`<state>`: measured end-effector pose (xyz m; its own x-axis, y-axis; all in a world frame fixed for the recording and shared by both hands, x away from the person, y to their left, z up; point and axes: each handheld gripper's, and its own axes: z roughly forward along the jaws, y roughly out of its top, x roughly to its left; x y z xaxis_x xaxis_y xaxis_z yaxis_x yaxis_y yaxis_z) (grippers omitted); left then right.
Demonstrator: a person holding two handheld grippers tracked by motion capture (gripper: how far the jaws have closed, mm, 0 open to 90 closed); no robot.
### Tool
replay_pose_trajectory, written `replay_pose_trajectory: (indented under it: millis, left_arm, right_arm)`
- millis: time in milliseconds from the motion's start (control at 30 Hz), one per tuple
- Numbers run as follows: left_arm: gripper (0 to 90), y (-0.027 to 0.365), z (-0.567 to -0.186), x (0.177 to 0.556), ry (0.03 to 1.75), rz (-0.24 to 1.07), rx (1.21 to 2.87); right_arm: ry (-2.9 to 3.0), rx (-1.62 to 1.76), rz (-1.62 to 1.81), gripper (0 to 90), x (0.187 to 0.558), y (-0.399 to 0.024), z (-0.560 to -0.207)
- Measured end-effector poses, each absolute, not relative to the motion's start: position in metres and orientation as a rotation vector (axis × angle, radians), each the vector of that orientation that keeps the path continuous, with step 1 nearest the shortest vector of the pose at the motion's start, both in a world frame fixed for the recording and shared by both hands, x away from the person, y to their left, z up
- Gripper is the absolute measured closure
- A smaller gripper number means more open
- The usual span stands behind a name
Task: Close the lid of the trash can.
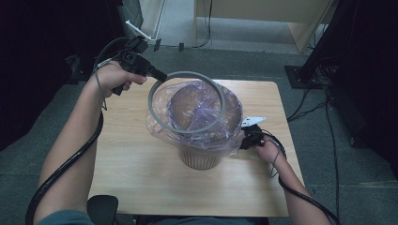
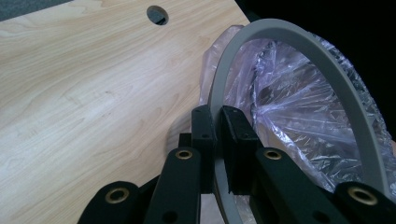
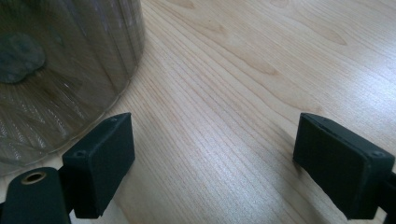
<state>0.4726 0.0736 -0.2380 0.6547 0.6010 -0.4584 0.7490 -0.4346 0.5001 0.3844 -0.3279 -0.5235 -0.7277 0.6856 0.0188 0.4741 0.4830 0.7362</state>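
Grey ring (image 1: 187, 102), one, clamped at its rim by the left gripper (image 2: 215, 122), tilted over one bagged bin (image 1: 202, 154) mid-tabletop (image 1: 136, 159). Best lowered level and centred, trapping the one plastic liner (image 1: 230, 133) evenly. Right gripper (image 3: 212, 158) beside the bin's base, fingers apart, nothing held.

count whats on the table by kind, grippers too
bin: 1
bag: 1, clear, lining the bin
ring: 1, grey, held tilted over the bin's mouth by the left gripper
grippers: 2, the left shut on the ring, the right gripper open beside the bin
total: 5
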Motion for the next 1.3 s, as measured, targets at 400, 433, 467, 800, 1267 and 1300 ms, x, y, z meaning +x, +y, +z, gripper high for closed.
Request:
replay_pose_trajectory:
  millis: [400, 433, 467, 800, 1267, 1300]
  left_arm:
    - [83.9, 0.063, -0.240, 0.473, 1.023, -0.289, 2.181]
    - [84.0, 0.062, -0.240, 0.473, 1.016, -0.289, 2.188]
    - [83.9, 0.061, -0.240, 0.473, 1.021, -0.289, 2.183]
    - [83.9, 0.052, -0.241, 0.474, 0.996, -0.295, 2.189]
    - [83.6, 0.038, -0.241, 0.474, 0.963, -0.302, 2.201]
    - [83.6, 0.037, -0.240, 0.474, 0.963, -0.299, 2.200]
  right_arm:
    - [2.454, 0.986, 1.089, 11.9, 0.384, -0.328, -0.524]
    - [2.454, 0.986, 1.089, 12.0, 0.384, -0.328, -0.524]
    - [2.454, 0.986, 1.089, 12.0, 0.384, -0.328, -0.524]
    - [2.454, 0.986, 1.089, 12.0, 0.384, -0.328, -0.524]
    - [2.454, 0.986, 1.088, 11.9, 0.384, -0.328, -0.524]
    - [2.454, 0.986, 1.089, 12.0, 0.384, -0.328, -0.524]
